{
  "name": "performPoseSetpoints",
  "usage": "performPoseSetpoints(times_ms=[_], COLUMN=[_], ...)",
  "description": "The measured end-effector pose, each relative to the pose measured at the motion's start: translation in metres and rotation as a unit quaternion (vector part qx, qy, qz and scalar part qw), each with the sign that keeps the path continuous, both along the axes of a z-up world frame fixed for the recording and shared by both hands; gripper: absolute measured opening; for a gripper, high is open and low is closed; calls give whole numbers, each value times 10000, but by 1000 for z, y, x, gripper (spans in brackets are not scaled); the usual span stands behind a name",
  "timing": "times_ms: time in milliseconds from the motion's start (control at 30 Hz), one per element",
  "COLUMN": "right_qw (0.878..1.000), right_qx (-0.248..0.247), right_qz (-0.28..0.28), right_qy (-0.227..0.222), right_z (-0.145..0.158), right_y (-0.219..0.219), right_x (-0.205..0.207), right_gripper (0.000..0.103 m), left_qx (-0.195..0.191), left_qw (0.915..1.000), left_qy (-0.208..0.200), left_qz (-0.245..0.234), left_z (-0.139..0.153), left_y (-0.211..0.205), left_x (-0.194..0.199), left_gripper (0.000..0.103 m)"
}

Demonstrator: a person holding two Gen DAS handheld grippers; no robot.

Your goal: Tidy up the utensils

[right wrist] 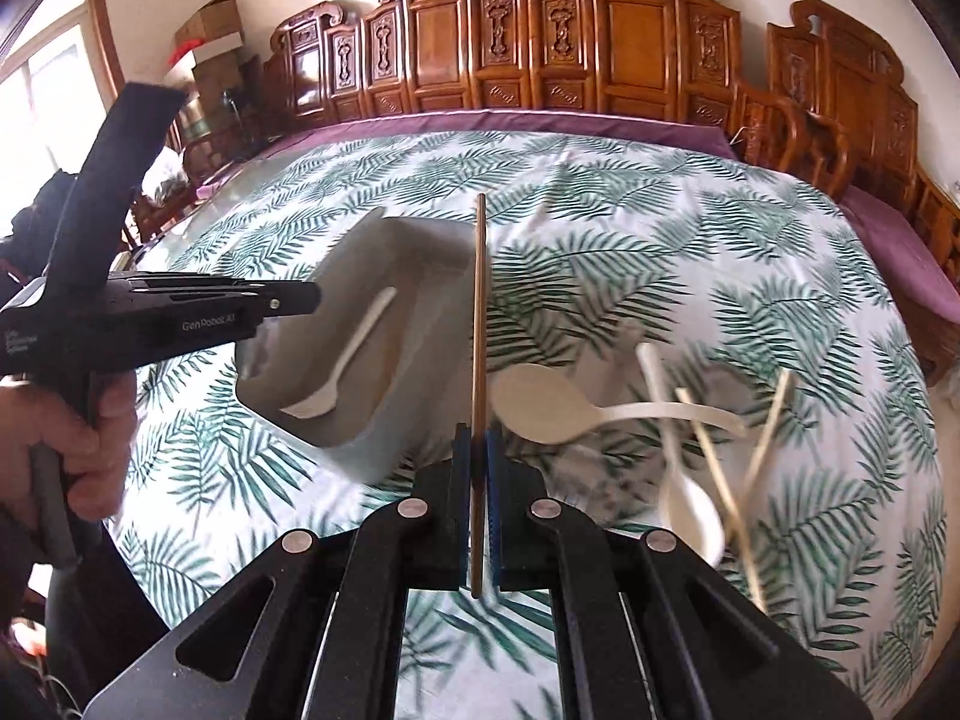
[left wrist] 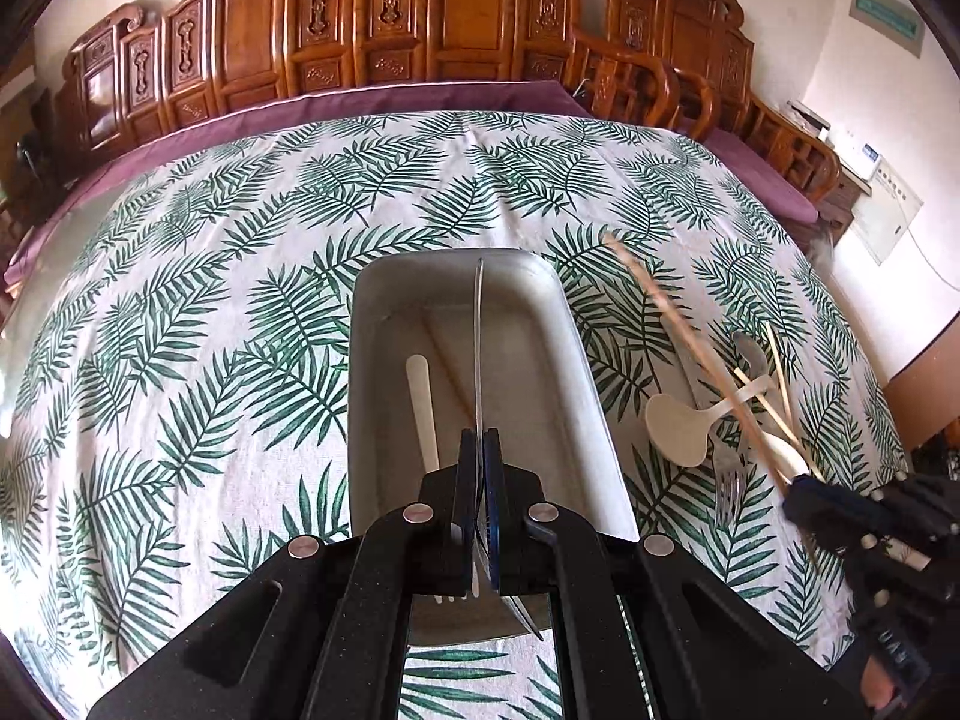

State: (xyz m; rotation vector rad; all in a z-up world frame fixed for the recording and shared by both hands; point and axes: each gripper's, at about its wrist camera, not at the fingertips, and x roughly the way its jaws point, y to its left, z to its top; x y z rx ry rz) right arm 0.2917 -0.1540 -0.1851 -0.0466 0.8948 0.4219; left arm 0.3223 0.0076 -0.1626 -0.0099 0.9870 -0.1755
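Left gripper (left wrist: 480,480): jaws pinched onto a thin metal utensil (left wrist: 479,330), seen edge-on; it looks like a knife, though I can't be sure. It hangs above the tray.
Right gripper (right wrist: 479,480): jaws clamped on a single brown chopstick (right wrist: 479,312), which sticks straight out ahead, above the tabletop.
Tray (left wrist: 576,372): a grey metal oblong on the leaf-print tabletop (left wrist: 210,300), just beyond the left gripper. Inside lie a pale spoon (left wrist: 423,408) and a brown stick (left wrist: 447,360) that looks like another chopstick.
Loose pile: right of the tray, apart from it. A broad cream ladle (left wrist: 675,429), a fork (left wrist: 727,483), a metal spoon (left wrist: 750,351), a white spoon (right wrist: 690,510) and pale chopsticks (right wrist: 714,462) lie crossed over one another.
Far side: a purple cushion (left wrist: 360,105) along the table edge, carved wooden chairs (left wrist: 384,18) behind.
Progress: my guess is two pieces are sorted, two are in hand, and the pile is still to go.
Risk, left: the metal piece is held near one end, so it could swing or slip and strike the tray's rim instead of dropping in.
Risk, right: the chopstick is long and held close to one end; brought across to the tray, its tip may knock the left gripper or the tray's wall.
Risk, pile: with the pieces crossed, lifting one may drag the others along.
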Motion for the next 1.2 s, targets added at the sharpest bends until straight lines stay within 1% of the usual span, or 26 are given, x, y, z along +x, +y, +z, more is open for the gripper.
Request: performPoseSetpoints(times_ms=[33,133,233,267,333,400,467,600,633,700,767,867,1000,1200], right_qw=[10000,9999,9998,9998,9997,9996,9996,9994,9993,9991,9989,9986,9982,9982], right_qx=[0,-11,-74,-85,-99,-121,-111,-133,-144,-180,-221,-270,-355,-242], right_qz=[10,46,123,139,170,186,198,206,214,221,239,246,276,366], right_qy=[30,123,129,130,150,155,171,238,268,312,331,375,404,405], right_z=[-1,-5,-5,-6,-7,-7,-8,-13,-14,-16,-17,-20,-24,-23], right_y=[5,21,35,39,47,54,60,71,74,79,85,94,105,111], right_x=[2,6,8,8,10,12,15,23,25,30,33,38,43,43], right_gripper=[6,6,6,6,6,6,6,6,6,6,6,6,6,7], left_qx=[-8,-28,-10,6,57,107,98,120,122,138,113,85,167,178], left_qw=[10000,10000,10000,10000,9997,9993,9988,9979,9977,9971,9966,9957,9944,9939], left_qy=[10,51,-47,-90,-227,-362,-479,-629,-650,-727,-782,-874,-995,-1056], left_qz=[-6,-20,-5,-16,-25,-21,20,121,141,183,236,297,315,271], left_z=[-1,-2,2,4,10,15,20,26,27,30,32,36,39,39], left_y=[2,8,16,19,25,31,39,56,59,67,75,84,89,94], left_x=[0,2,-3,-6,-14,-23,-31,-46,-48,-53,-58,-65,-73,-82], left_gripper=[2,14,20,25,31,40,53,64,70,73,80,86,86,87])
